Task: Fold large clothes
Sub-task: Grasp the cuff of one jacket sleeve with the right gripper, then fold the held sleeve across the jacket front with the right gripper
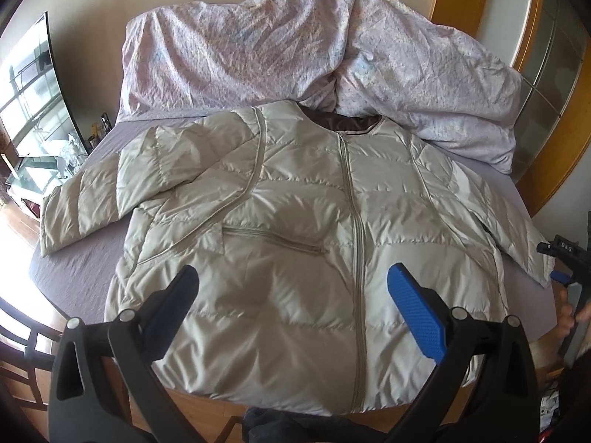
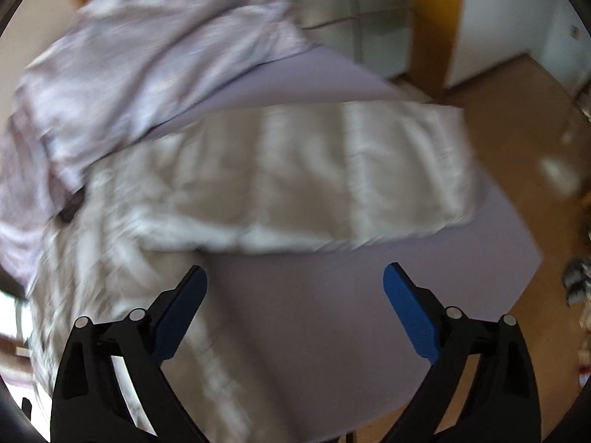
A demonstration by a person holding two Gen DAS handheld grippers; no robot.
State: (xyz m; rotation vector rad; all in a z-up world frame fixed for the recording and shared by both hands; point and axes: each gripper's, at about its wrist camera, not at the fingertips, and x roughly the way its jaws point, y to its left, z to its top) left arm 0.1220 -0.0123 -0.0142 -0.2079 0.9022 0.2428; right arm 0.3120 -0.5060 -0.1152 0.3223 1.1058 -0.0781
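A pale beige quilted jacket [image 1: 306, 229] lies face up on the purple bed sheet [image 1: 77, 280], zipped, collar toward the far side, both sleeves spread out. My left gripper [image 1: 291, 295] is open and empty, hovering above the jacket's lower front near the hem. My right gripper [image 2: 293, 295] is open and empty above bare sheet [image 2: 332, 332], just in front of the jacket's right sleeve [image 2: 332, 184]; this view is blurred. The right gripper also shows at the far right edge of the left wrist view [image 1: 561, 258].
A crumpled pink floral duvet [image 1: 295, 51] is piled at the back of the bed. A glass cabinet [image 1: 33, 110] stands to the left. A wooden-framed wardrobe [image 1: 546, 55] stands to the right. Wooden floor [image 2: 517, 129] lies beyond the bed's right edge.
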